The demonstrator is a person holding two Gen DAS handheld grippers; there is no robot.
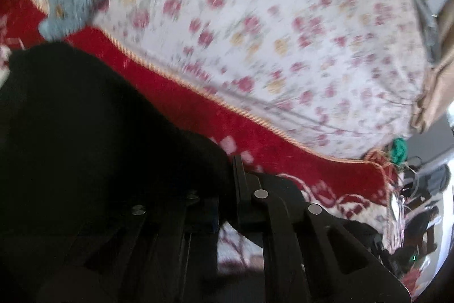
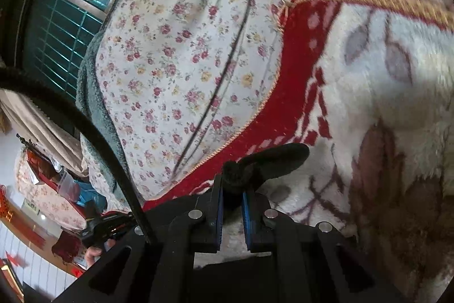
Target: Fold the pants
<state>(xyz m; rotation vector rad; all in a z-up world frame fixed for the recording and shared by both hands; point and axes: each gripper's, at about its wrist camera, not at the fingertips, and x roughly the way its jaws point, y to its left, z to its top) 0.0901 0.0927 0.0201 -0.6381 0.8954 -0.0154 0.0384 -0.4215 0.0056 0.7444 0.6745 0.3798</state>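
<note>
Right gripper [image 2: 231,186] pinches a bunched fold of black pants [image 2: 266,161] over the red-and-white blanket [image 2: 369,104]. Left gripper [image 1: 224,178] closed, jaws together; black pants [image 1: 85,118] drape over its left finger, a grip can't be confirmed. Floral quilt [image 1: 269,33] beyond, view blurred.

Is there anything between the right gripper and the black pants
No. The right gripper is already shut on a bunched fold of the pants, above the red and white blanket; nothing sits between them.
</note>
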